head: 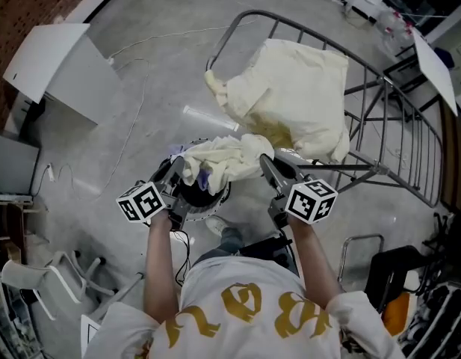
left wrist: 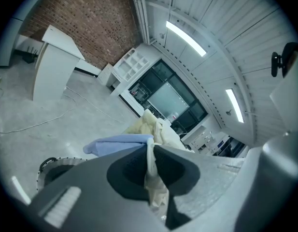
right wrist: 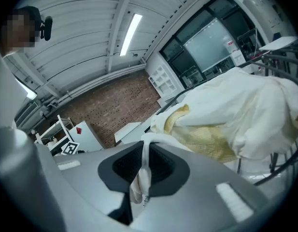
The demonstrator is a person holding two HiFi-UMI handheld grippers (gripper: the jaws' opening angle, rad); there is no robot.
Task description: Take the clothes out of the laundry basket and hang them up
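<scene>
I hold a cream-white garment [head: 219,159] bunched between both grippers, above the round laundry basket [head: 204,198] on the floor. My left gripper [head: 178,169] is shut on one edge of it; the cloth [left wrist: 151,170] runs down between its jaws, with a light blue piece [left wrist: 120,144] beside it. My right gripper [head: 266,164] is shut on the other edge, the cloth [right wrist: 141,170] pinched between its jaws. A pale yellow and white garment [head: 294,99] lies draped over the metal drying rack [head: 398,111] just ahead; it also shows as a garment [right wrist: 235,115] in the right gripper view.
A white cabinet [head: 62,69] stands at the left by a brick wall [left wrist: 86,23]. A cable [head: 152,40] trails over the concrete floor. A white chair [head: 36,275] is at lower left; dark gear and a metal frame [head: 361,249] sit at lower right.
</scene>
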